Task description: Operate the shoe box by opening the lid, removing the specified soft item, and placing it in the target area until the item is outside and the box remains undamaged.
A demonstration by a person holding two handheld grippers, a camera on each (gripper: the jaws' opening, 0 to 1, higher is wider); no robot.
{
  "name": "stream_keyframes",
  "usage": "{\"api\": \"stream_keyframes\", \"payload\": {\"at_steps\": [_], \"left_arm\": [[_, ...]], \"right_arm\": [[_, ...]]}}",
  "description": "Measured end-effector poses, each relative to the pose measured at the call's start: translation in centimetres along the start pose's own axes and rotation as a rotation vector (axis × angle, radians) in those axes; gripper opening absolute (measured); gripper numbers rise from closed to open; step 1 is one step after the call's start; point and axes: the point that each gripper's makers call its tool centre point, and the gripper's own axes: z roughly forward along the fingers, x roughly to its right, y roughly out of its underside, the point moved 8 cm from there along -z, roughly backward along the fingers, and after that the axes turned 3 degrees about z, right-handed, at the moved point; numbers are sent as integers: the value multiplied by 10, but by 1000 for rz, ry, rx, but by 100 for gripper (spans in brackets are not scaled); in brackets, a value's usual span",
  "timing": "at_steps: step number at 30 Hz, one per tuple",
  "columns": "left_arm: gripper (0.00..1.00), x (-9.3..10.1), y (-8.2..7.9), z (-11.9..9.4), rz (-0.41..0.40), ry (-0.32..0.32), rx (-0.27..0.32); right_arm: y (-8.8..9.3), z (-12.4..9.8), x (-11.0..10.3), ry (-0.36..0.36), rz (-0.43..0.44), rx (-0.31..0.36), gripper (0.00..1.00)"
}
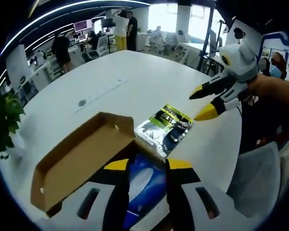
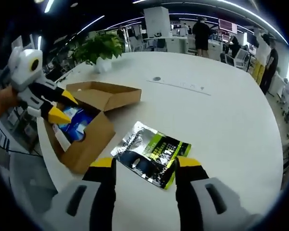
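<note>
A brown cardboard shoe box (image 2: 86, 142) stands at the table's near edge, its lid (image 1: 82, 151) folded open and flat. Inside lies a blue and white soft item (image 1: 147, 180). My left gripper (image 1: 148, 166) hangs open right over the box, with that item showing between its jaws; the left gripper (image 2: 64, 107) also enters the right gripper view from the left. A silver and green pouch (image 2: 151, 151) lies flat on the white table (image 2: 216, 115) beside the box. My right gripper (image 2: 145, 163) is open just above the pouch (image 1: 164, 129), its jaws wide apart; the right gripper (image 1: 201, 104) hovers clear of it.
A potted plant (image 2: 98, 48) stands at the table's far corner. A grey chair (image 1: 260, 178) sits by the table edge. A small round port (image 2: 156, 78) is set in the tabletop. Several people stand among desks in the background.
</note>
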Motion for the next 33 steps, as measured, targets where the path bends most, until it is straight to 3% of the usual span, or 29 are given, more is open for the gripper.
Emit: {"api": "stream_keyframes", "payload": {"at_steps": [16,33], "left_arm": [[38,-32,46,-50,-90,-102,6],[39,-59,104,-102,-175,-265,-19]], "right_arm": [[-20,-4,-42,-103,-120,21,58],[-34,23,-100,-217,-170,20,60]]}}
